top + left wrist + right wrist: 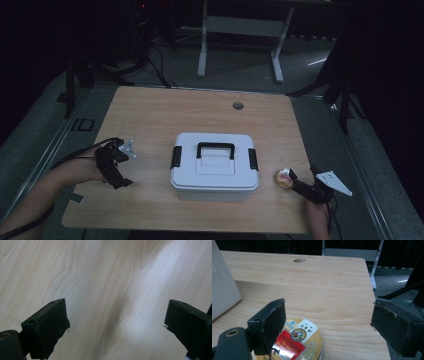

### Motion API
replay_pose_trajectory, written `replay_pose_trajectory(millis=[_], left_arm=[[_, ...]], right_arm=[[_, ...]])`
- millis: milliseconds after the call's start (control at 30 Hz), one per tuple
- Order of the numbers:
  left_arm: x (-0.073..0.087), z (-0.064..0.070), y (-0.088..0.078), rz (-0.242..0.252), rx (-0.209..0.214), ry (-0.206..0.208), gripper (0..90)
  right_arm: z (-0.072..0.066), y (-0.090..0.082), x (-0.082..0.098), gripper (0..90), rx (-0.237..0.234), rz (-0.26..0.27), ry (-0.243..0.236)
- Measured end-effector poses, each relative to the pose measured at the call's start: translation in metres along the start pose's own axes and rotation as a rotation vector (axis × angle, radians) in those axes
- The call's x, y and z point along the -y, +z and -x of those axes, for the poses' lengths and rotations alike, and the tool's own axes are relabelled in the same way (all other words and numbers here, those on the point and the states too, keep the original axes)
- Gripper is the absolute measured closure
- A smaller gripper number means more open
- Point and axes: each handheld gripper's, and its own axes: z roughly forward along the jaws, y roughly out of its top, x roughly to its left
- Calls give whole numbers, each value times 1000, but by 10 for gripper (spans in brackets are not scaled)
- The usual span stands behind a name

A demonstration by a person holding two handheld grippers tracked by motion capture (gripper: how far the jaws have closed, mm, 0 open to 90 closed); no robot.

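Right tongs (327,325) spread wide, off-centre over balm tin (298,340) right of storage box (215,167); left tongs (116,325) spread, empty; closing may skid tin off table (165,112).

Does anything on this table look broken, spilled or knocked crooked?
Mostly tidy: the white box sits square and closed, the round tin lies flat. The one blemish is the right gripper: its jaw padding looks frayed at the edges.

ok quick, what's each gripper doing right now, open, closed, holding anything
Left gripper: open, holding nothing, bare wooden table between its jaws.
Right gripper: open, holding nothing, jaws apart over the small round tin.
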Motion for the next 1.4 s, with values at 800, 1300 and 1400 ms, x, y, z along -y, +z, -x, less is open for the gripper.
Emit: replay_pose_trajectory(millis=[800,1300,1400], left_arm=[[-48,8,-33,104,132,42,41],[-58,10,-45,-6,93,71,41],[-61,10,-49,-11,95,77,41]], right_arm=[[0,0,0,119,-6,-1,-3],[0,0,0,119,-6,-2,-2],[0,0,0,119,-6,-3,-3]])
